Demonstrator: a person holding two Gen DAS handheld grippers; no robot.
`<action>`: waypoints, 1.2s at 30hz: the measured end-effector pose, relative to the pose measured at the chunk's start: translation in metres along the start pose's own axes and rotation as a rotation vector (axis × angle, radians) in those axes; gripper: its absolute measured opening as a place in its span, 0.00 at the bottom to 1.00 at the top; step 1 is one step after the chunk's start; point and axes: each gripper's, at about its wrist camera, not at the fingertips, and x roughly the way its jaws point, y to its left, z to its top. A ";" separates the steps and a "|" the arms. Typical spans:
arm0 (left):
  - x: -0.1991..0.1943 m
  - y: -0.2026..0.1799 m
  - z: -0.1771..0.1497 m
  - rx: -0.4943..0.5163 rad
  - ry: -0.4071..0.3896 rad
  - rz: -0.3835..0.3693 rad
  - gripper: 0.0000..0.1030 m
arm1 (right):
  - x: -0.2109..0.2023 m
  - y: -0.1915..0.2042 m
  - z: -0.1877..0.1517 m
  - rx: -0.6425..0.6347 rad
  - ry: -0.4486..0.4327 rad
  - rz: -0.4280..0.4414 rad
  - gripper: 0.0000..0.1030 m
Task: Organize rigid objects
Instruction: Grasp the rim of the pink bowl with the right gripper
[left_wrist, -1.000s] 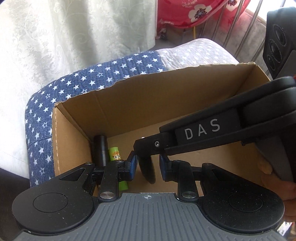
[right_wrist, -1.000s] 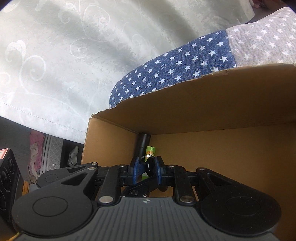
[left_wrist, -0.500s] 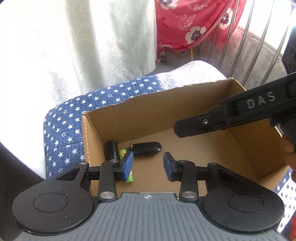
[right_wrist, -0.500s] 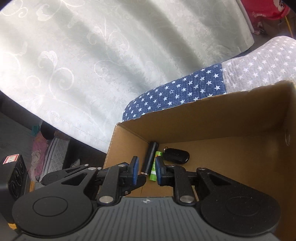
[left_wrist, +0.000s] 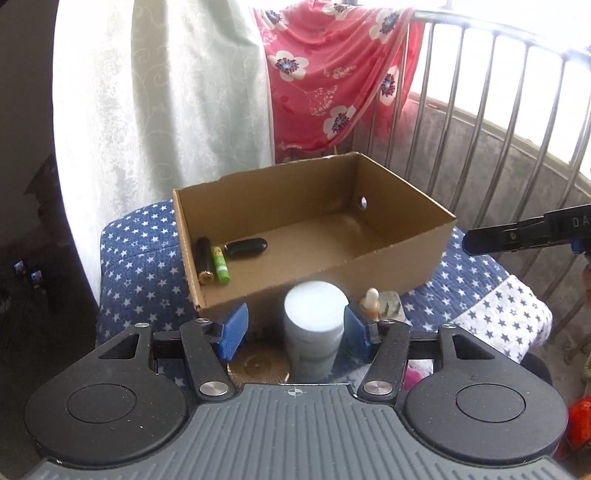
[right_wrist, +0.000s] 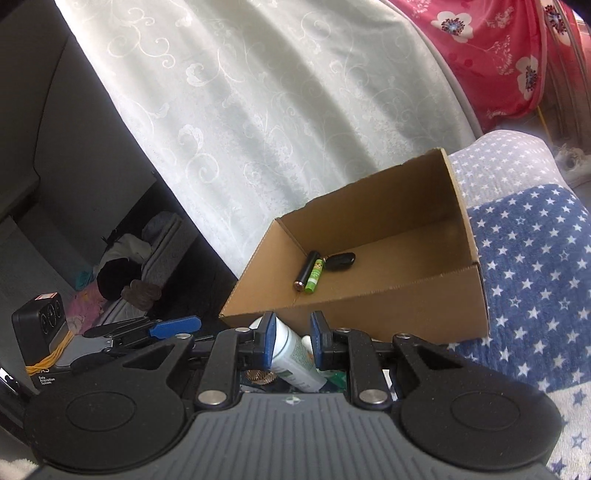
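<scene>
A cardboard box stands on a star-print cushion. On its floor lie a black tube, a green tube and a black key fob. These three also show in the right wrist view: black tube, green tube, key fob. In front of the box stands a white-capped bottle. My left gripper hangs above the bottle, its jaws opening and the pads off it. My right gripper is shut and empty; the bottle lies below it.
A small cream-topped bottle and a gold round lid sit near the white-capped bottle. A white curtain, a red floral cloth and a metal railing stand behind the box. My right gripper's fingers reach in from the right.
Both grippers have drawn back and up out of the box. The key fob now lies inside it. The left jaws have widened, and the white-capped bottle has come into view.
</scene>
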 end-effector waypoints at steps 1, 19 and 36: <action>-0.001 -0.006 -0.010 0.005 0.001 -0.008 0.56 | 0.001 -0.002 -0.013 0.008 0.007 -0.017 0.21; 0.035 -0.075 -0.097 0.094 0.136 -0.154 0.59 | 0.054 -0.007 -0.097 -0.013 0.129 -0.141 0.26; 0.039 -0.082 -0.097 0.150 0.117 -0.074 0.58 | 0.070 -0.011 -0.103 -0.126 0.142 -0.195 0.16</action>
